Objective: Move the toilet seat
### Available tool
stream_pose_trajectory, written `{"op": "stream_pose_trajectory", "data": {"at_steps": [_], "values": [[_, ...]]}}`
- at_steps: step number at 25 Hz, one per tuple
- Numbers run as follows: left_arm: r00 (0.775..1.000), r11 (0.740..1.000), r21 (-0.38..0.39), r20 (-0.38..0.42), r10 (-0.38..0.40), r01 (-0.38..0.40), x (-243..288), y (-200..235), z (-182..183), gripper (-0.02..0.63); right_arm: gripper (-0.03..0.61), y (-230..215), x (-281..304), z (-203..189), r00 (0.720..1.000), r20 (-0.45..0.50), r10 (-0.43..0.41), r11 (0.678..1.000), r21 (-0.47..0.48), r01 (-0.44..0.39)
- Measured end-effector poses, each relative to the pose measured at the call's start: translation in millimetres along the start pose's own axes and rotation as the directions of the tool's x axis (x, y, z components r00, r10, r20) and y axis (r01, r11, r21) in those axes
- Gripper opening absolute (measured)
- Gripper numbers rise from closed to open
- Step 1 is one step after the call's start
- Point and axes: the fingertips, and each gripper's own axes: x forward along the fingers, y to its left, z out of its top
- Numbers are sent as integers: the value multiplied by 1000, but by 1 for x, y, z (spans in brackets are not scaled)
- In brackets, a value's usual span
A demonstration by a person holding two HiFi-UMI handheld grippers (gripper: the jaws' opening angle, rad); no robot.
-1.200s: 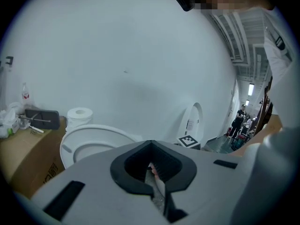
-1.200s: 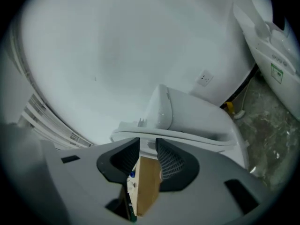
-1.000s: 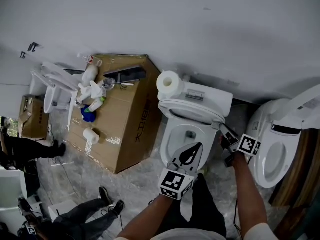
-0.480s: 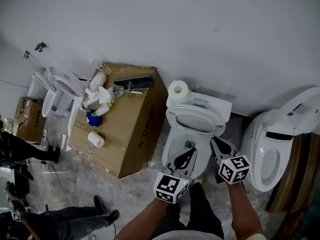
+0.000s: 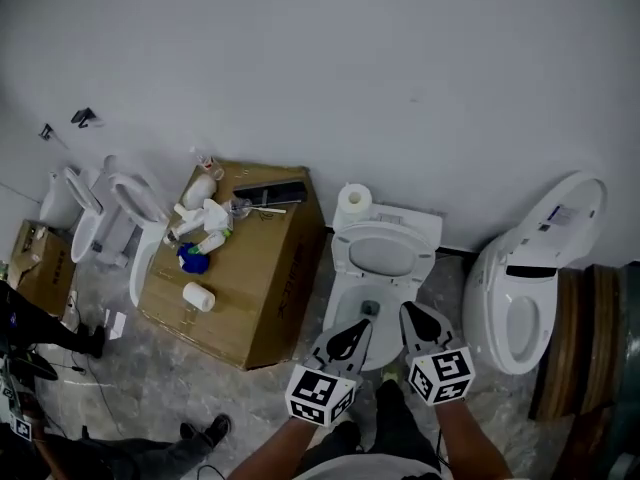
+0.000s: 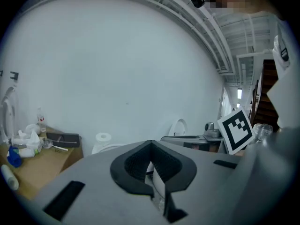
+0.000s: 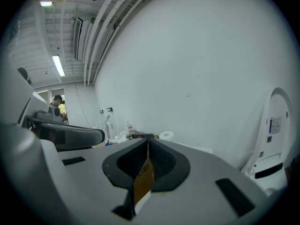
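A white toilet [image 5: 365, 303] stands in the middle of the head view. Its seat [image 5: 385, 253] is raised and leans back against the tank. My left gripper [image 5: 366, 322] hovers over the front of the open bowl, shut with nothing between its pads. My right gripper [image 5: 405, 308] hangs just to its right, over the bowl's right rim, also shut and empty. Neither gripper touches the seat. The left gripper view shows its jaws [image 6: 150, 144] meeting at the tip. The right gripper view shows that gripper [image 7: 146, 142] the same way.
A paper roll [image 5: 352, 206] sits on the tank. Left of the toilet a cardboard box [image 5: 260, 268] carries bottles and a roll. A second toilet [image 5: 520, 298] with its lid up stands to the right, and more toilets [image 5: 120, 218] at far left. A person's legs [image 5: 130, 458] show at the lower left.
My right gripper has left the seat's right rim and drawn back beside the left gripper. The seat now stands more upright against the tank. The head view has pulled back.
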Motion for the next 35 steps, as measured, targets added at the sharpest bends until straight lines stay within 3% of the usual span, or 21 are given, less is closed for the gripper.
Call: {"op": "stream_pose_trajectory", "data": {"at_steps": [13,22,35], "values": [[989,999,51,146,-13,5,-109,-13,77,3,17,110,-74,77,990,136,-29,994,-105,43],[987,996,88,159,-35,21,-136,-20,94,5,15,130,-97,98,984,166,-60,988,-129,82],[979,993,114,199,-34,11,-150,-21,107,5,15,150,-95,106,985,171,-22,985,-164,51]]}}
